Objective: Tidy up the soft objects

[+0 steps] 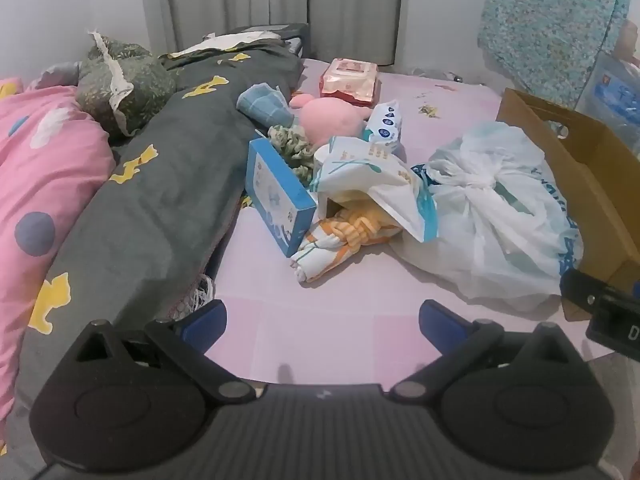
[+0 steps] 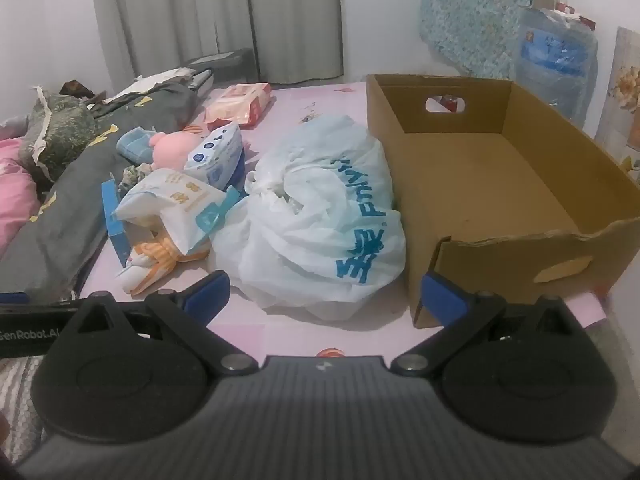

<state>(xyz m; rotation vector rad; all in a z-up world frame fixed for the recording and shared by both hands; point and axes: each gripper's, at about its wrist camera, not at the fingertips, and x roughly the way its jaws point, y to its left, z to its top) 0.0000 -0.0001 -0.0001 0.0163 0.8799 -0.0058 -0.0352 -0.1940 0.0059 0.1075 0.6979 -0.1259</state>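
A pile of soft things lies on the pink bed sheet (image 1: 320, 340): a tied white plastic bag (image 1: 492, 216) (image 2: 320, 220), an orange-and-white cloth (image 1: 344, 240) (image 2: 156, 260), a white tissue pack (image 1: 372, 184) (image 2: 176, 200), a pink plush toy (image 1: 328, 116) (image 2: 172, 148), a blue cloth (image 1: 262, 106) and a blue box (image 1: 276, 196). An empty brown cardboard box (image 2: 500, 184) (image 1: 576, 168) stands to the right of the bag. My left gripper (image 1: 322, 330) is open and empty, short of the pile. My right gripper (image 2: 326, 300) is open and empty, just before the bag.
A dark grey quilt with yellow prints (image 1: 160, 184) and a pink quilt (image 1: 44, 168) lie along the left. A pink wipes pack (image 1: 350, 80) and a blue-white pack (image 1: 386, 124) lie farther back. Grey curtains (image 2: 216, 16) hang behind the bed.
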